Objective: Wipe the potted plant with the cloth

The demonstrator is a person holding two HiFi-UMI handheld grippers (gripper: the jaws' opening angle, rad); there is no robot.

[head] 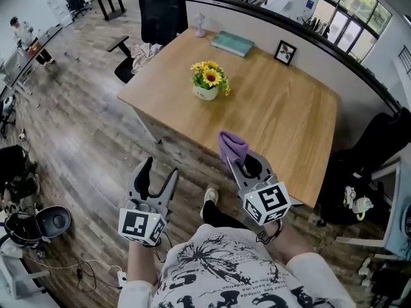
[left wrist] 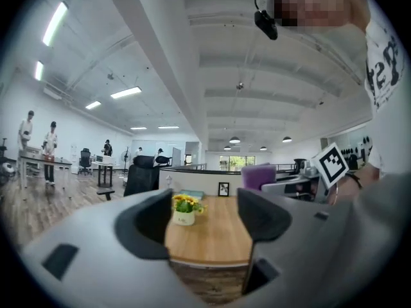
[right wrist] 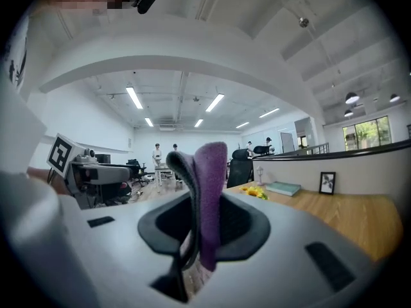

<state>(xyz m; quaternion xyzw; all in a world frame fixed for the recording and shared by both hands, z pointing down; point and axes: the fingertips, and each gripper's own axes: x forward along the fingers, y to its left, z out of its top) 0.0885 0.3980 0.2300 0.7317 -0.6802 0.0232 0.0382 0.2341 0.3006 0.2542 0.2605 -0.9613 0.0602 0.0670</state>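
desk bears potted plant; right gripper clamps cloth; left gripper, by its own view, stands part-open, empty.

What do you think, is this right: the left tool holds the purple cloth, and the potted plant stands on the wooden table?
No: the right tool holds the purple cloth, as the right gripper view shows. The potted plant does stand on the wooden table.
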